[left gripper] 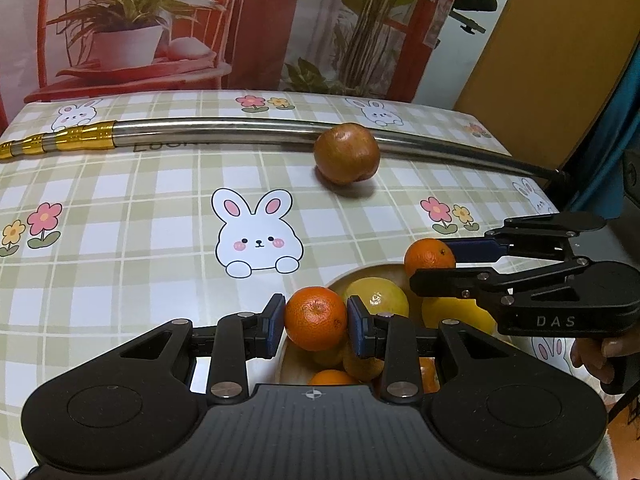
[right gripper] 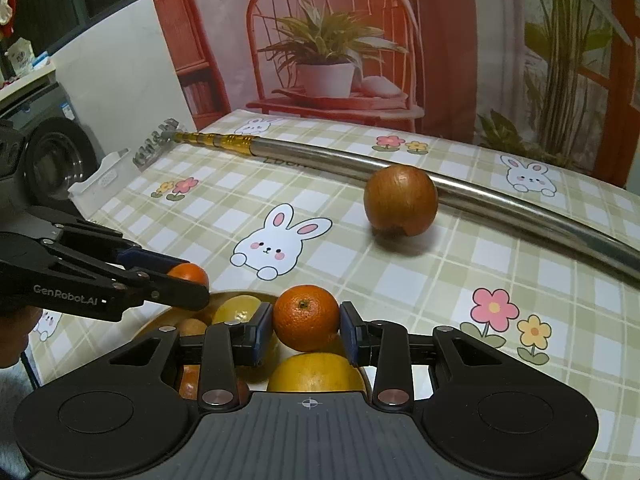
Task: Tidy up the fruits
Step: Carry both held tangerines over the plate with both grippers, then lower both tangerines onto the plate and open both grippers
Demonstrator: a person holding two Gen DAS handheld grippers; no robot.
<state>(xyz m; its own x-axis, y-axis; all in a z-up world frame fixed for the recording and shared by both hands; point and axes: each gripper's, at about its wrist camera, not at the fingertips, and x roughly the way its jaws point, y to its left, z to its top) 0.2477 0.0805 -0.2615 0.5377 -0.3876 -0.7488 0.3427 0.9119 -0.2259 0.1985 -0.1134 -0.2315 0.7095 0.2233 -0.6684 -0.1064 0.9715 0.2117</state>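
Jaws of each gripper clamp one orange, stem ends facing the cameras.

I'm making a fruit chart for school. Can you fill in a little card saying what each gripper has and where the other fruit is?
left gripper: fingers shut on a small orange, above the bowl
right gripper: fingers shut on another small orange, above the bowl
bowl: wooden, holds yellow fruit and more oranges
apple: brownish, alone on the tablecloth, against the metal pole
metal pole: lies across the far side of the table
tablecloth: checked, with bunnies and flowers
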